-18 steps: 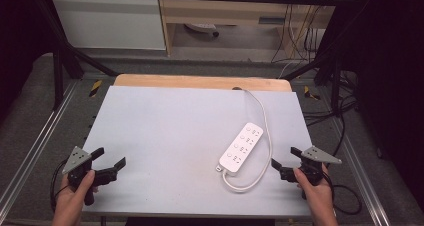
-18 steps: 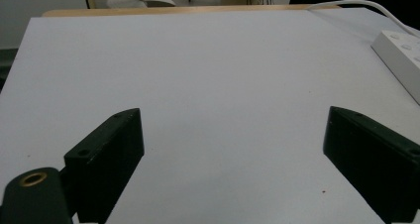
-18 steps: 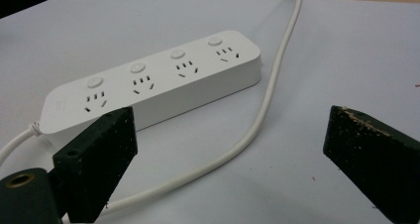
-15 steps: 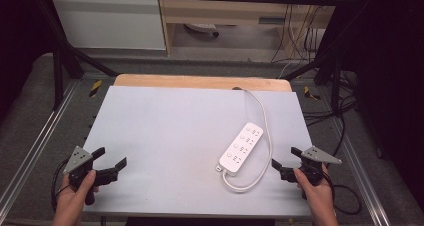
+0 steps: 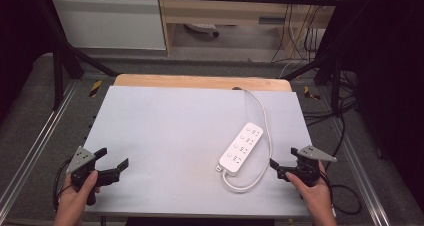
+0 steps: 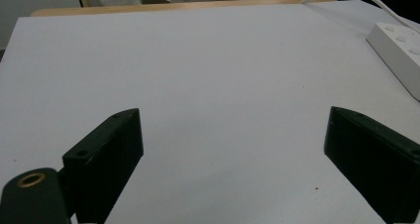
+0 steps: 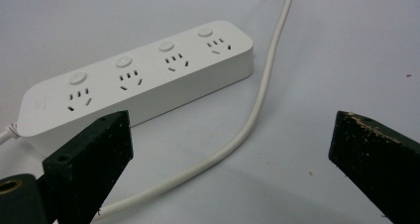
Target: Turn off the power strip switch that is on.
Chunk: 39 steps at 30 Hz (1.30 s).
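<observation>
Pale grey tabletop (image 5: 165, 131) fills the middle of the high view, with a strip of bare wood along its far edge and dark floor, metal rails and cables around it. I hold a two-jaw tool in each hand at the near edge.

My right gripper (image 5: 286, 162) sits at the near right corner, jaws spread wide with nothing between them. My left gripper (image 5: 111, 162) sits at the near left corner, also spread wide and holding nothing; from its own camera, bare table lies ahead of its jaws.

A white power strip (image 5: 241, 147) with four sockets lies flat on the right half of the table. Its long axis runs diagonally, from its near end by me up and away toward the far right. Its white cable (image 5: 265, 131) leaves the near end, loops toward me, then runs along the strip's right side to the far edge.

My right gripper is just beside the strip, which lies ahead and to its left; in the right gripper view the cable (image 7: 257, 105) crosses between the open jaws. My left gripper is well apart from it, so I judge the right hand should reach.
</observation>
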Each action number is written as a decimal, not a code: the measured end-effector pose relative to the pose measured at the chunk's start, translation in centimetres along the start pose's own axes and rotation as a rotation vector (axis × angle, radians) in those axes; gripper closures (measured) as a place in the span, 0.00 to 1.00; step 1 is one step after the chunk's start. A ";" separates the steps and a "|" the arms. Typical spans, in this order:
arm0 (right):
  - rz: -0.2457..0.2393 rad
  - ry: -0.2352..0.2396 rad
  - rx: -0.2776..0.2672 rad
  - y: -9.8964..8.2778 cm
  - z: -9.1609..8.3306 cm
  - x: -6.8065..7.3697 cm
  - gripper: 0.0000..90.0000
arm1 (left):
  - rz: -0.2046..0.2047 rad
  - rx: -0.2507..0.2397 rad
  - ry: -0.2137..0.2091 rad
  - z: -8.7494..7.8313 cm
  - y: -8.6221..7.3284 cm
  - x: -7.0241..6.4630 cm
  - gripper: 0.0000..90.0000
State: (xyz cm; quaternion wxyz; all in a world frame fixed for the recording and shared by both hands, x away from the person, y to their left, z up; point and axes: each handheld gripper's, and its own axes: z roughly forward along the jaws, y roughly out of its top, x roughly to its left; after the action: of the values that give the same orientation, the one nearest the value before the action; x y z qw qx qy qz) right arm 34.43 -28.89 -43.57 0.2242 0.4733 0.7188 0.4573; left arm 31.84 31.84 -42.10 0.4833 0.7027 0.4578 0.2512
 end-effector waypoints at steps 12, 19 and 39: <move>-0.013 0.041 -0.012 1.0 -1.4 0.3 0.08 | 0.004 0.000 -0.011 0.0 0.1 -0.1 0.07; -0.022 0.068 -0.049 3.0 -1.8 1.0 0.14 | 0.007 0.013 -0.012 0.1 0.0 -0.3 0.07; -0.061 0.082 -0.059 7.1 -0.6 1.7 0.03 | 0.017 0.032 -0.012 0.4 -0.1 -0.5 0.07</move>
State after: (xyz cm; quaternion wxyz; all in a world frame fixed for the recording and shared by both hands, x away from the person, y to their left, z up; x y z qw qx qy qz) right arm 36.57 -26.74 -36.87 0.2222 0.4250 0.7278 0.4903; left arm 31.84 31.21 -42.26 0.4727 0.7157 0.4529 0.2434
